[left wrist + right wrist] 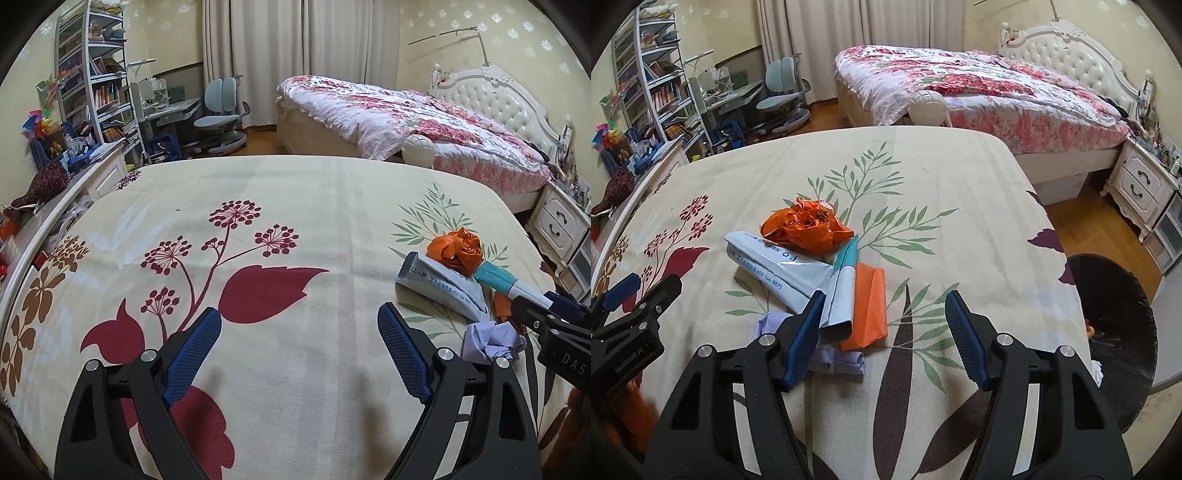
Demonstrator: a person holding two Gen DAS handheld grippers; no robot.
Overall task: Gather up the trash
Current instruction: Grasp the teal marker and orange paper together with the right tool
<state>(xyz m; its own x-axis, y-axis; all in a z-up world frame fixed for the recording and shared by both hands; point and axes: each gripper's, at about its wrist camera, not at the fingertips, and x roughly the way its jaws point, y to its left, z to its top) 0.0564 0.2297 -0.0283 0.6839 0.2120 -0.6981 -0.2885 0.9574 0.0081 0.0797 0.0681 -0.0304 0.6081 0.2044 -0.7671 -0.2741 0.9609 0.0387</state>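
Note:
A pile of trash lies on the flowered bedcover (923,192): a crumpled orange plastic bag (805,227), a white-and-teal foil wrapper (783,269), a folded orange paper (870,306) and crumpled lilac paper (836,356). My right gripper (882,306) is open just above the orange paper, its left finger beside the wrapper's end. My left gripper (299,323) is open and empty over bare bedcover (295,206), left of the pile. In the left wrist view the orange bag (456,253), the wrapper (439,286) and the lilac paper (491,341) show at the right.
A dark round bin (1115,332) stands on the floor right of the bed edge. A second bed (979,85) with a white headboard lies beyond, with a nightstand (1141,188) to the right. A bookshelf (96,81), desk and chair (221,110) stand at the far left.

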